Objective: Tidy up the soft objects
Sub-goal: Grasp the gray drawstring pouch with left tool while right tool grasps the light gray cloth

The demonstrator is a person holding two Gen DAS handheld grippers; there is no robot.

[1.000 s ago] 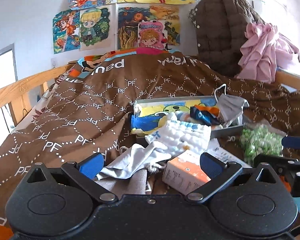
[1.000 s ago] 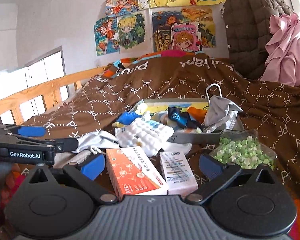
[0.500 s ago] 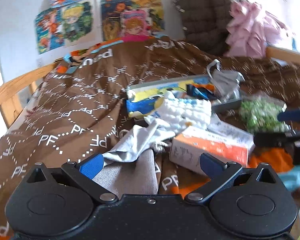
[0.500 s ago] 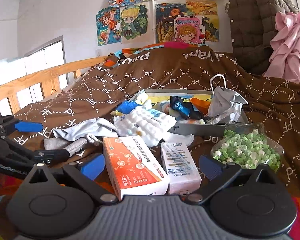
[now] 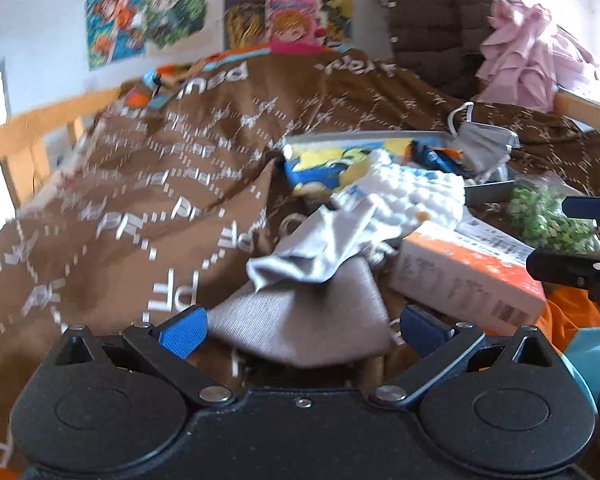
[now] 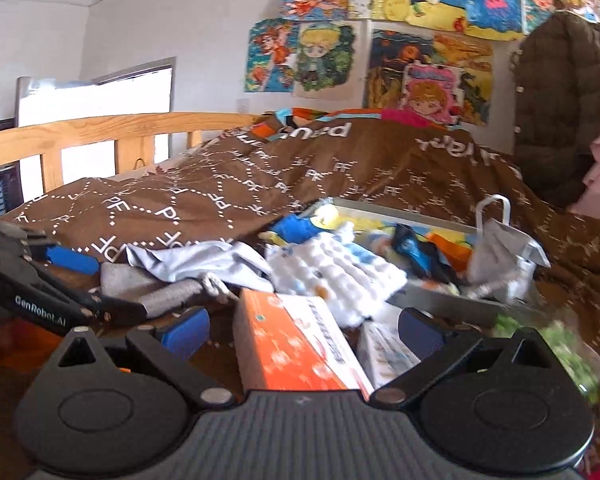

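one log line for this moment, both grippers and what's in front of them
left gripper: open, over grey cloth | right gripper: open, orange box between fingers, not clamped | tray: cluttered

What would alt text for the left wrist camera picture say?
An open left gripper points at a folded grey cloth on a brown patterned blanket. Beyond lie a pale crumpled cloth, an orange box and a tray of soft items.

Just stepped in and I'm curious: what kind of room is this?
Most likely a child's bedroom: a wooden bed rail, a brown patterned quilt covering the bed, and bright cartoon pictures stuck on the wall.
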